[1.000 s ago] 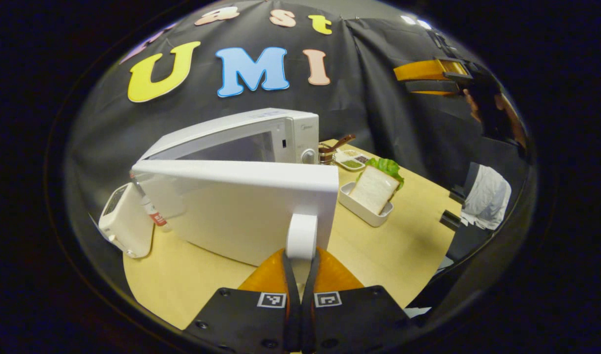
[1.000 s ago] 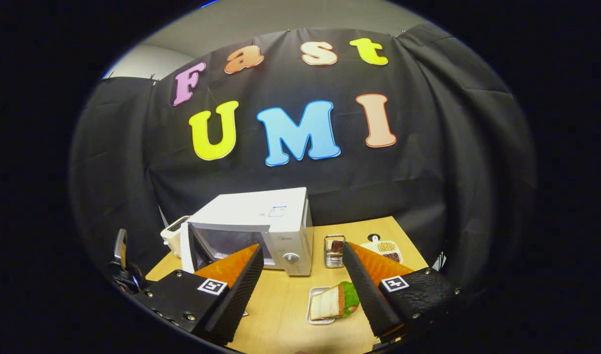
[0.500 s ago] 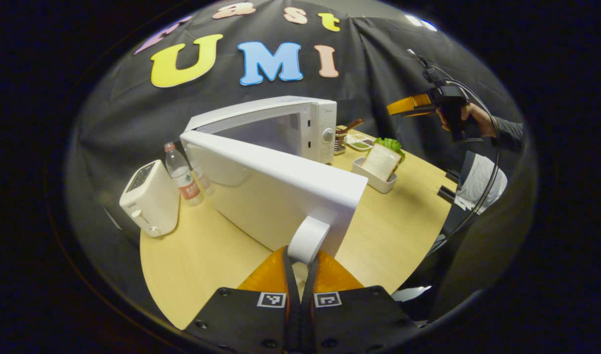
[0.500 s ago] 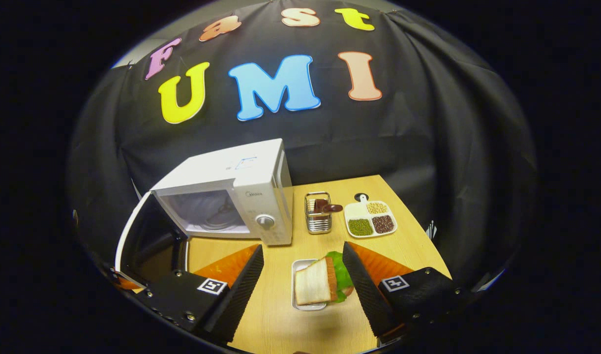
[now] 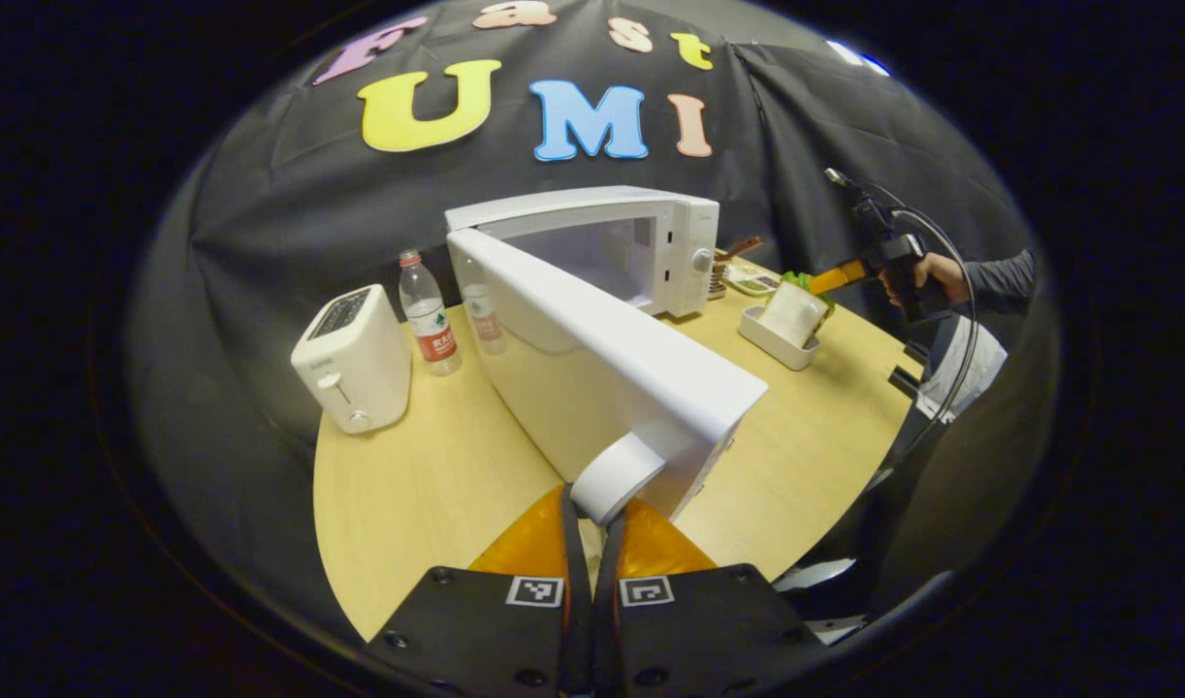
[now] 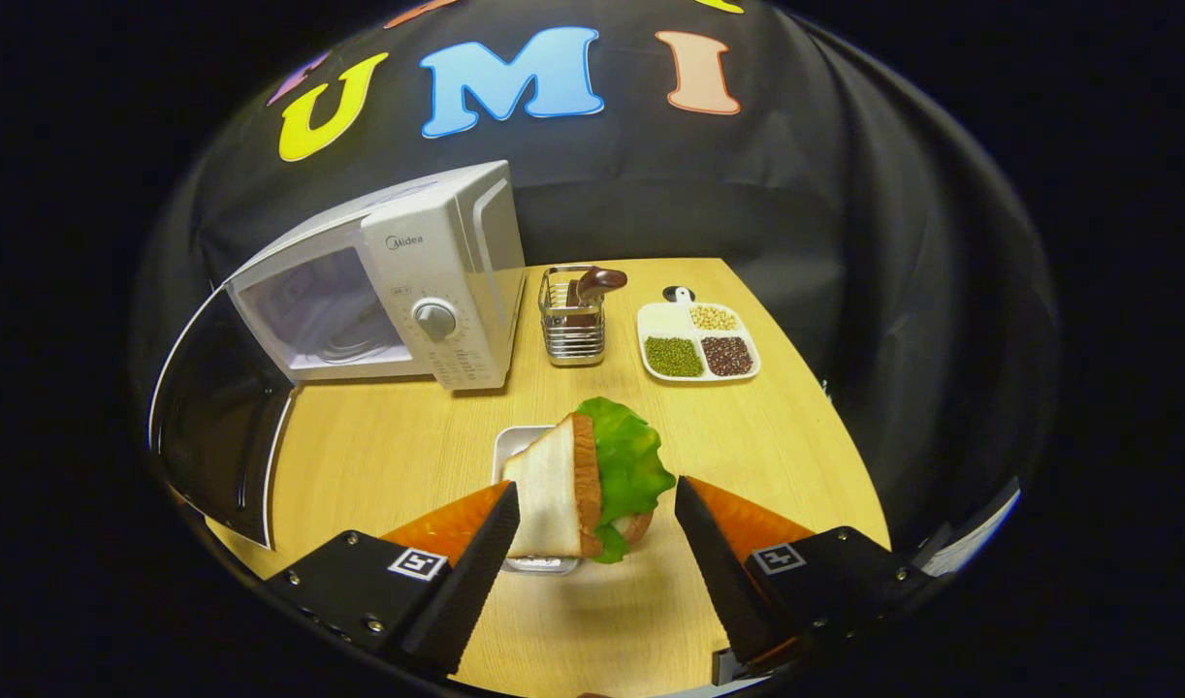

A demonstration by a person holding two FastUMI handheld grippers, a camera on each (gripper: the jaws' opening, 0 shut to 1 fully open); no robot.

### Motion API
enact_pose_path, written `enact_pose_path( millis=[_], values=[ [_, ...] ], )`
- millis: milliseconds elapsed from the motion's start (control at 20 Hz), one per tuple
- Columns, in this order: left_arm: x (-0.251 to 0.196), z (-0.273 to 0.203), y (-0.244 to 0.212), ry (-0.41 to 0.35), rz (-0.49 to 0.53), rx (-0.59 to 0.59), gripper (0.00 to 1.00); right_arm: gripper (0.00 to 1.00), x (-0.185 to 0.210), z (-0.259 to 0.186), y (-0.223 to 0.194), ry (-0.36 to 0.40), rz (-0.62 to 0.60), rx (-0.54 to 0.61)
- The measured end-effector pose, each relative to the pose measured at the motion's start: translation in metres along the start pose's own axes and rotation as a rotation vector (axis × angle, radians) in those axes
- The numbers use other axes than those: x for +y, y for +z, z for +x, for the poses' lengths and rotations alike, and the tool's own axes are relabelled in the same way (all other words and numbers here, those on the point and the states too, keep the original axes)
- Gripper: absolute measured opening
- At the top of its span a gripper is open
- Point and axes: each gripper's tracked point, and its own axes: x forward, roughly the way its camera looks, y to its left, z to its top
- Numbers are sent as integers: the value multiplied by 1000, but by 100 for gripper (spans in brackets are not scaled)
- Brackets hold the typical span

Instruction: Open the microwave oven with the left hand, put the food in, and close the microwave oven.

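The left gripper (image 5: 592, 509) is clenched on the white door handle (image 5: 614, 477) of the microwave (image 5: 651, 247); both orange fingers press the handle from either side. The door (image 5: 592, 364) stands swung wide open, its free edge toward the camera, and the oven cavity is exposed (its pale interior shows behind the door in the left gripper view).

The right gripper (image 6: 597, 528) is released, jaws spread wide. The sandwich (image 6: 588, 485), bread slice with green lettuce, stands upright in a small white tray (image 6: 517, 446) on the wooden table (image 6: 408, 446), in front of the microwave and between the two spread fingers. Whether either finger touches it cannot be told.

Behind the sandwich stand a wire basket (image 6: 573, 330) and a divided plate of beans (image 6: 699, 344). In the left gripper view a toaster (image 5: 352, 359) and a water bottle (image 5: 428, 315) stand left of the door, and a hand (image 5: 927, 281) holds the right gripper near the sandwich.
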Motion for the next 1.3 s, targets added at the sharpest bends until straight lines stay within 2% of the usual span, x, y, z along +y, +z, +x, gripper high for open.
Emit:
enact_pose_path(
  millis=[350,400,450,500,550,600,650,700,750,800,850,900,950,1000,1050,1200,1300],
  values=[
    [31,-10,-11,58,2,-3,9,98,0,22,-20,59,129,86],
    [35,-12,-13,69,-2,-5,10,95,-1,22,-18,57,133,88],
    [38,-14,-14,79,-11,-6,11,84,-1,23,-19,59,140,93],
    [41,-15,-16,88,-17,-11,12,79,3,22,-19,77,158,101],
    [42,-21,-14,89,-23,-18,16,74,4,24,-19,87,165,105],
    [44,-25,-15,95,-31,-36,19,75,1,26,-19,78,163,104],
    [48,-31,-12,104,-45,-53,28,63,4,24,-18,96,176,102],
    [57,-40,-14,131,-58,-62,35,62,5,25,-17,106,181,109],
    [62,-49,-14,152,-75,-78,55,62,6,24,-17,119,186,108],
    [66,-56,-13,173,-93,-95,76,54,10,23,-15,135,199,116],
    [67,-64,-8,200,-110,-120,90,47,13,22,-13,153,209,113],
    [70,-73,0,242,-125,-153,94,46,15,19,-8,168,230,114],
    [74,-87,13,296,-147,-199,98,31,20,18,-6,187,250,109],
    [80,-102,28,359,-186,-250,97,31,23,15,-4,197,271,105],
    [81,-117,44,411,-227,-313,98,22,27,14,-1,209,284,96],
    [74,-157,90,523,-312,-464,96,22,34,2,8,251,306,60],
    [57,-169,123,512,-337,-541,95,22,43,-12,20,298,343,26]
  ],
)
